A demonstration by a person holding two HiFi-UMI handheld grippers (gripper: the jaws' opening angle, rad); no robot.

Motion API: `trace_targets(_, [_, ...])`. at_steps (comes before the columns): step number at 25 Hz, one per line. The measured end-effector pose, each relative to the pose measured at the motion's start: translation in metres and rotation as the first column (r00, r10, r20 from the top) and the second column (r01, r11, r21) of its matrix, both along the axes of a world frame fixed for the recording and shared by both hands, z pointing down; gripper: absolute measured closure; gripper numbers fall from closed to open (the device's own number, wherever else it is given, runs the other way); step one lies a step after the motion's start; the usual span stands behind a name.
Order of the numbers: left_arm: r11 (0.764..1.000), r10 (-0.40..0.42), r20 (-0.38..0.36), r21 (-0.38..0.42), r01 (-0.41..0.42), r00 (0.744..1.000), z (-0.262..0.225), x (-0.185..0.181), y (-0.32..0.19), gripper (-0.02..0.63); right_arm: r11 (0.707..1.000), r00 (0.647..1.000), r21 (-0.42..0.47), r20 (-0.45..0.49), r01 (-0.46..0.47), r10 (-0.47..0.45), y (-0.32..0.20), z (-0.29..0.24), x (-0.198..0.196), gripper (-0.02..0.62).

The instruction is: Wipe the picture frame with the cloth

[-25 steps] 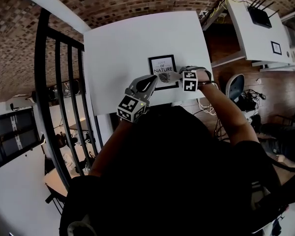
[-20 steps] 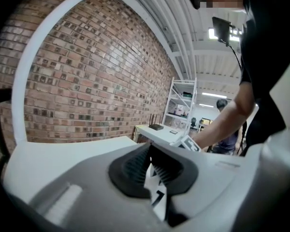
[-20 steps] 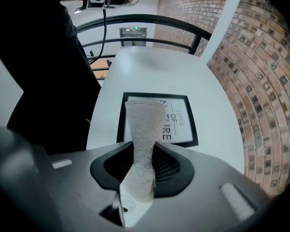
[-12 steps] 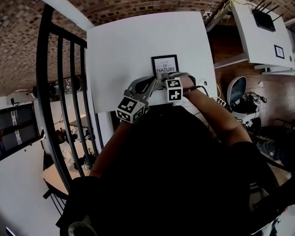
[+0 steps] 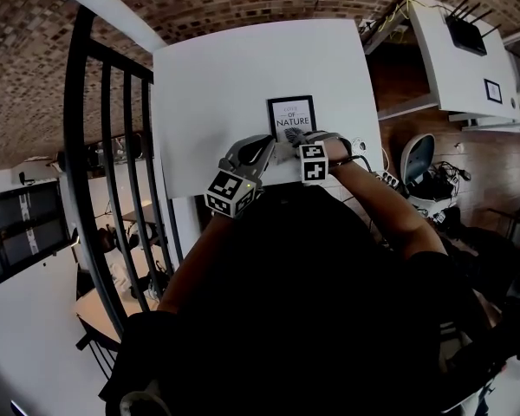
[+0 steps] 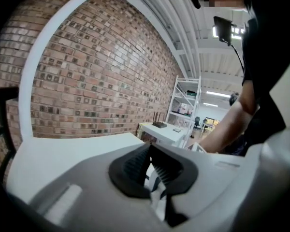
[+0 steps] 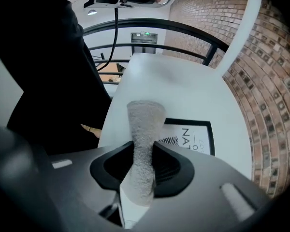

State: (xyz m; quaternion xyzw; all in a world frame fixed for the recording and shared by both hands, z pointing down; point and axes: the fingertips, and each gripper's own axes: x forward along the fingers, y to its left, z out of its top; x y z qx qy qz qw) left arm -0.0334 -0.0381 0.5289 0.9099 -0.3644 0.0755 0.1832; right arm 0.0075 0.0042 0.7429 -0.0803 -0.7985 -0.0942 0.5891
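Note:
A black picture frame point(image 5: 291, 116) with a "NATURE" print lies flat on the white table point(image 5: 217, 85), near its front edge. My right gripper point(image 5: 296, 142) is shut on a grey cloth point(image 7: 144, 129), which sticks out past the jaws and hangs over the frame's point(image 7: 195, 134) near edge. My left gripper point(image 5: 262, 151) is at the frame's near left corner. Its jaws point(image 6: 151, 166) are closed on a white, black-marked edge point(image 6: 153, 190) that looks like the frame. The frame's lower part is hidden behind both grippers in the head view.
A black metal railing point(image 5: 113, 146) runs along the table's left side. A white desk with a router point(image 5: 455, 37) stands to the right, with a chair point(image 5: 416, 159) and cables below it. Brick wall lies beyond the table.
The right gripper with the cloth swept left across the frame's lower part, then came back slightly to the right. The left gripper stayed at the frame's corner.

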Motion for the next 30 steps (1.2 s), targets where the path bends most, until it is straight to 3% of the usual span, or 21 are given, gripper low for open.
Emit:
trace_targets(14, [0.999,0.049,0.003,-0.003,-0.049,0.999,0.003,0.019,-0.006,0.607,0.993,0.99,0.006,-0.076,-0.115,0.115,-0.014,0.002,0.084,0.483])
trace_targets(16, [0.999,0.042,0.005,-0.004,-0.042,0.999,0.003,0.018,-0.006,0.607,0.989,0.988,-0.004,-0.054,-0.149,0.148,-0.017,-0.001,0.088,0.483])
trace_targets(19, [1.0,0.015,0.002,-0.004,-0.015,1.0,0.001,0.013,-0.008,0.607,0.96,0.957,-0.055,0.084,-0.274,0.278,-0.03,-0.023,0.079,0.483])
trace_targets(22, [1.0,-0.009,0.003,0.009,0.009,1.0,-0.004,0.005,-0.015,0.607,0.898,0.853,-0.154,0.28,-0.413,0.44,-0.055,-0.06,0.059,0.483])
trace_targets(25, [0.999,-0.025,-0.001,0.035,0.025,1.0,-0.015,-0.001,-0.024,0.607,0.86,0.717,-0.244,0.476,-0.449,0.509,-0.076,-0.111,0.035,0.485])
trace_targets(27, [0.997,-0.03,-0.009,0.068,0.03,1.0,-0.029,-0.004,-0.027,0.607,0.843,0.615,-0.291,0.584,-0.452,0.53,-0.086,-0.149,0.025,0.484])
trace_targets(30, [0.99,-0.03,-0.025,0.134,0.033,0.999,-0.056,-0.004,-0.032,0.607,0.818,0.426,-0.36,0.718,-0.449,0.55,-0.096,-0.216,0.018,0.484])
